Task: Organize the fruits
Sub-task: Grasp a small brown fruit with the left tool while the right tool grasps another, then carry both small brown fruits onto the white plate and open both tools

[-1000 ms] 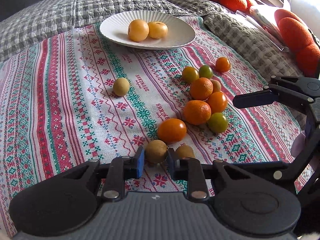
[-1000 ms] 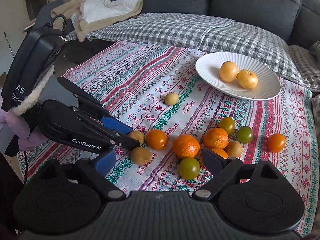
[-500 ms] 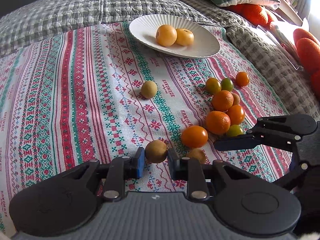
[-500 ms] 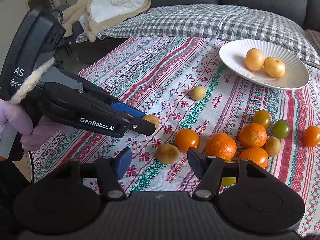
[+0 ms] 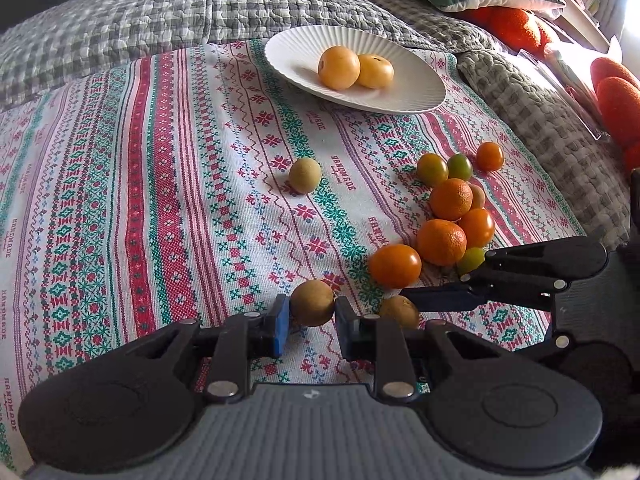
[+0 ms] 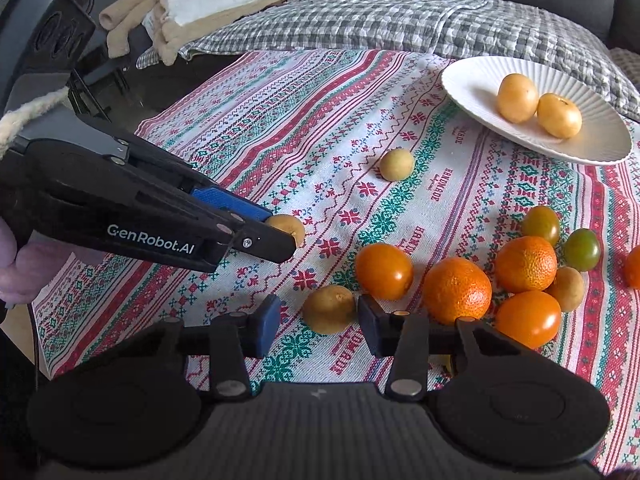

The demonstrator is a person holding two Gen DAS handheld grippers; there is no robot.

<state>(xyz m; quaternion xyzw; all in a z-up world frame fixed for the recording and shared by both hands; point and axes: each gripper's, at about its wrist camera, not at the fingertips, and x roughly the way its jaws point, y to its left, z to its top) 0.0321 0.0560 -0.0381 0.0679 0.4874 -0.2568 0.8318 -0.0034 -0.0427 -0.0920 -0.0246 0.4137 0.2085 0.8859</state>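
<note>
1. Since a second ago, right gripper (image 6: pixel 318 322) has shifted left from the green tomato to a brown fruit (image 6: pixel 329 309) that now sits between its spread pads, right pad just beside it, left pad apart; released, not gripping.
2. Left gripper (image 5: pixel 310 322) stays clenched on another brown fruit (image 5: pixel 312 302), which now looks lifted off the striped cloth (image 5: pixel 120 208).
3. White plate (image 5: pixel 400 92) with two yellow fruits (image 5: pixel 354 67) is unchanged, far side of cloth.
4. Left view alone shows a lone brown fruit (image 5: pixel 305 175) mid-cloth and the citrus-tomato cluster (image 5: pixel 448 216) right of centre.
5. Right view alone shows the left gripper's side profile and a towel heap (image 6: pixel 192 4) beyond the cloth.
</note>
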